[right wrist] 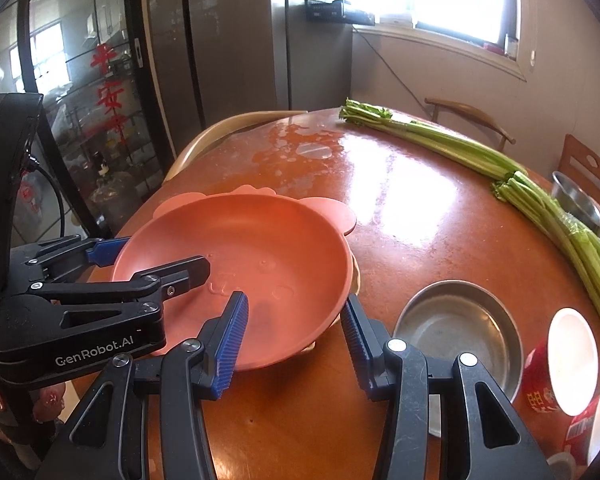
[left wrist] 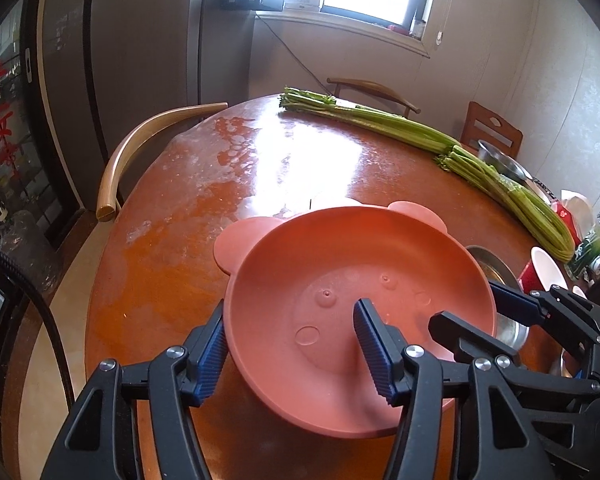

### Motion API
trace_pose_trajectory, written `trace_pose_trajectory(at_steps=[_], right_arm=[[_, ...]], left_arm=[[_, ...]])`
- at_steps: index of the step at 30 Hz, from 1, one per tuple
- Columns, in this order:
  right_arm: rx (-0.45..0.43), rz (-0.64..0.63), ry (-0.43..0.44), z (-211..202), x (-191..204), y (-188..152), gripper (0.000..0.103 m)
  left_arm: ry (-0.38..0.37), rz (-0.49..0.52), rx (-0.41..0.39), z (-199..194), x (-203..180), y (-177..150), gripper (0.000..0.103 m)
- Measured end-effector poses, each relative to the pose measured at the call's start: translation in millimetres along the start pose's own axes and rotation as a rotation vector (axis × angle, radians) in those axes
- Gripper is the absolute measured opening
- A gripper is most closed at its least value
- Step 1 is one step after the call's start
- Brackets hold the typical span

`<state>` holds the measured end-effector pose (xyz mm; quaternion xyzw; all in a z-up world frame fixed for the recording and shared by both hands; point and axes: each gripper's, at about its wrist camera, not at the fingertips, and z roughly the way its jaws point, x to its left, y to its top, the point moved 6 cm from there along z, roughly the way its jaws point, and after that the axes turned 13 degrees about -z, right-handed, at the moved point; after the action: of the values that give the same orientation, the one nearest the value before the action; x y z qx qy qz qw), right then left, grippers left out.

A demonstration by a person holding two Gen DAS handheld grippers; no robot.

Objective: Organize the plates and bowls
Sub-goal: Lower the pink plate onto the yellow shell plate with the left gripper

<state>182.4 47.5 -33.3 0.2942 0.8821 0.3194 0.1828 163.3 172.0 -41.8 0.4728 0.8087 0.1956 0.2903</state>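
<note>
A pink bowl (left wrist: 340, 256) (right wrist: 240, 232) with round ears on its rim is held over the round brown table (left wrist: 180, 260) (right wrist: 400, 220). My left gripper (left wrist: 291, 306) (right wrist: 162, 254) is shut across its left wall, one pad outside and one inside. My right gripper (right wrist: 295, 298) (left wrist: 464, 304) is shut across the right wall in the same way. A beige edge (right wrist: 355, 276) peeks out under the bowl's right side, and what it belongs to is hidden. A shallow steel bowl (right wrist: 456, 328) (left wrist: 492, 268) sits on the table just right of the pink one.
Long celery stalks (left wrist: 380, 120) (right wrist: 460, 148) lie across the far right of the table. Red paper cups (right wrist: 540, 380) (left wrist: 540, 276) stand at the right edge, and another steel bowl (right wrist: 576, 200) sits behind the celery. Wooden chairs (left wrist: 140, 144) ring the table.
</note>
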Motion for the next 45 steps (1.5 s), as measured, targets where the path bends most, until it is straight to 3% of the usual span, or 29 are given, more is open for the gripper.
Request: trace_pose_trajectory(at_steps=[17,23,33,45], right_arm=[[0.054,-0.003,-0.026,39,-6,0,0.049],[0.096,-0.021,-0.022,50,-3,-6,0.049],[0.112,-0.039,-0.008,49,4,-16,0.049],[0.129,-0.019,-0.024,39,-2,-27,0.049]], left_arm=[[0.037,-0.017,0.033,39,12,7,0.058],[0.01,-0.034,0.039,38,17,5,0.059],[0.036,-0.053,0.053,42,23,0,0.061],[0.021,-0.002,0.079,47,5,-11,0.062]])
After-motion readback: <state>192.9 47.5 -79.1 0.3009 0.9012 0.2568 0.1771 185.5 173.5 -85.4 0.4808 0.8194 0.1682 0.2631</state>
